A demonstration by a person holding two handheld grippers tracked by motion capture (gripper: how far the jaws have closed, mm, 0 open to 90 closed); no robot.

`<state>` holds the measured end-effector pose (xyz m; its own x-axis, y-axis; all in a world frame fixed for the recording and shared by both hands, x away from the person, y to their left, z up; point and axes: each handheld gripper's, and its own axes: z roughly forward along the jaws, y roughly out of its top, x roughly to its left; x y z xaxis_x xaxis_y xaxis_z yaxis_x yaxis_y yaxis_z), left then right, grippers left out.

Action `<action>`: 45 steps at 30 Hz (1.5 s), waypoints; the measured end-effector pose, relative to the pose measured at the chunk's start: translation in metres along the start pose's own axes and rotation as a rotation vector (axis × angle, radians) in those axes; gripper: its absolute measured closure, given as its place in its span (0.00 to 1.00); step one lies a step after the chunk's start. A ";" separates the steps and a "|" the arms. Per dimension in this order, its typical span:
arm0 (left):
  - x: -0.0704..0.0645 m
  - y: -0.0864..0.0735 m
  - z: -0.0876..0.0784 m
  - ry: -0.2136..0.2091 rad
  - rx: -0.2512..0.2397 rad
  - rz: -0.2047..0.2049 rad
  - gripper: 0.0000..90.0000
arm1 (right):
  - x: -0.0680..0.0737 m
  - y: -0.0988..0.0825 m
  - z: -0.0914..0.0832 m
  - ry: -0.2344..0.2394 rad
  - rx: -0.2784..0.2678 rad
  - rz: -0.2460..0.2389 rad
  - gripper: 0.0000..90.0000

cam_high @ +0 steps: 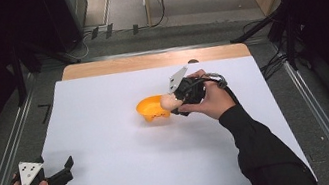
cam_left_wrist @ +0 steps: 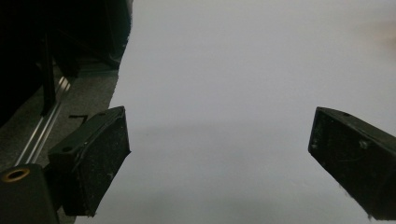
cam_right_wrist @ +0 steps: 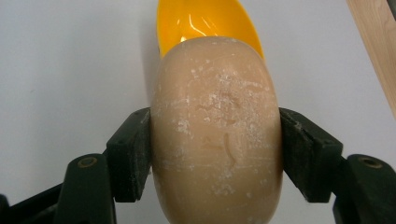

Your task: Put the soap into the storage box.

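right gripper view | right gripper (cam_right_wrist: 217, 154) jaws clamped on beige bun (cam_right_wrist: 217, 135), rounded, flour-dusted, scuffed | over orange bowl (cam_right_wrist: 205, 21) | left gripper (cam_left_wrist: 219, 158) jaws wide, empty

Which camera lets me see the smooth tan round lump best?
The right gripper view: the smooth tan round lump looms close there, scuffed and flecked white, squeezed between the right gripper pads. The high view shows it small, beside the glossy orange plastic bowl. The left gripper view faces white tabletop.

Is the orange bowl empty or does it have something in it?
Empty: the orange bowl shows a bare glossy inside, and the beige bun is gripped above it by the right claw.
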<state>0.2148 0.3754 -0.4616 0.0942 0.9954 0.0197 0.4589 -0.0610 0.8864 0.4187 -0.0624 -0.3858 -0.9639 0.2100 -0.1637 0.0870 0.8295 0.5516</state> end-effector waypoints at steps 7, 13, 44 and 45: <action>0.000 0.000 0.000 0.000 -0.002 -0.001 0.06 | -0.005 0.011 0.004 0.011 -0.011 -0.028 0.37; 0.000 0.000 0.000 -0.001 -0.005 -0.004 0.07 | -0.010 0.019 0.011 0.031 -0.038 -0.031 0.37; 0.000 0.000 -0.001 -0.003 -0.008 -0.006 0.07 | -0.022 0.040 0.037 0.128 -0.033 -0.117 0.37; 0.000 0.000 -0.001 -0.004 -0.008 -0.005 0.07 | -0.022 0.040 0.038 0.127 -0.028 -0.117 0.37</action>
<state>0.2138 0.3757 -0.4615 0.0956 0.9953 0.0130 0.4523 -0.0551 0.8901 0.4525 -0.0141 -0.3909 -0.9912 0.0441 -0.1250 -0.0335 0.8291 0.5580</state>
